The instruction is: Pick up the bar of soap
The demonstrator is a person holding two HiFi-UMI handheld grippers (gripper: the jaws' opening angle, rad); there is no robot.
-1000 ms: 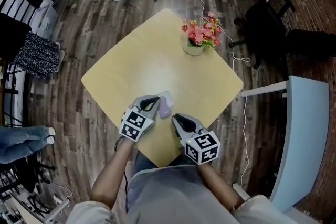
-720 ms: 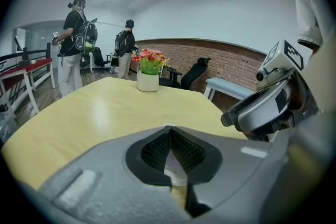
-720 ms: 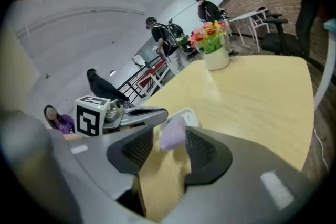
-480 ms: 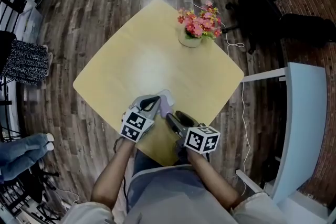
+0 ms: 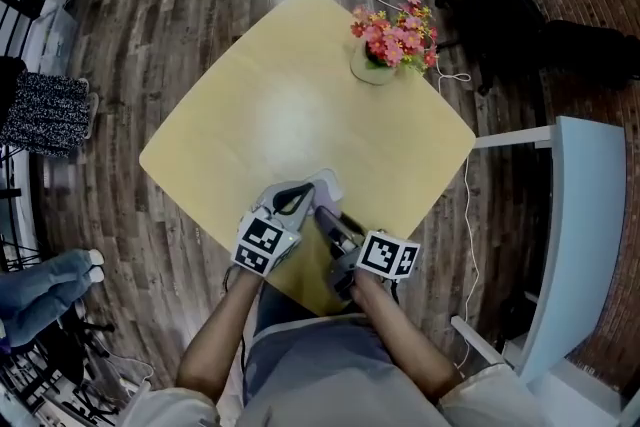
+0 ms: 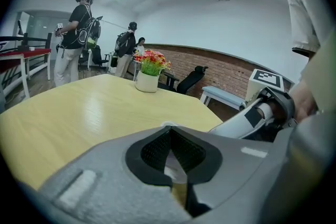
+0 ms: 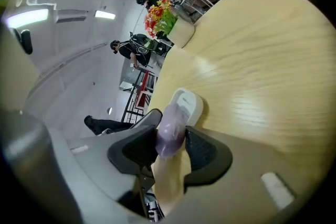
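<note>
— Containers from the head view first: what holds what?

— Two stand on the square pale-yellow wooden table point(image 5: 240, 105). A round cream pot point(image 5: 371, 68) near the far corner holds pink and red flowers point(image 5: 395, 27). A white oval plastic soap dish point(image 5: 328, 183) sits near the person's edge, well apart from the pot. Both tools crowd it, so what lies in it is mostly covered here.

— And the tools in that view?

— The left gripper point(image 5: 303, 189) has its tips at the dish's left side. The right gripper point(image 5: 322, 215) reaches in just beside it.

— Left gripper view?

— Its jaws are drawn narrow, with the tips meeting. The soap dish's white rim shows just past them, and something pale sits in the gap between the pads. Whether they pinch the dish I can't tell. Far across the table the pot point(image 6: 146, 83) stands with the flowers in it.

— Right gripper view?

— The lilac bar of soap point(image 7: 169, 134) is between the jaws, its far end at the soap dish point(image 7: 190, 104). It seems to touch the dish. The jaws have just been closing, and both dark pads lie against the soap's sides, so the tool grips it. The pot shows small at the table's far end.
</note>
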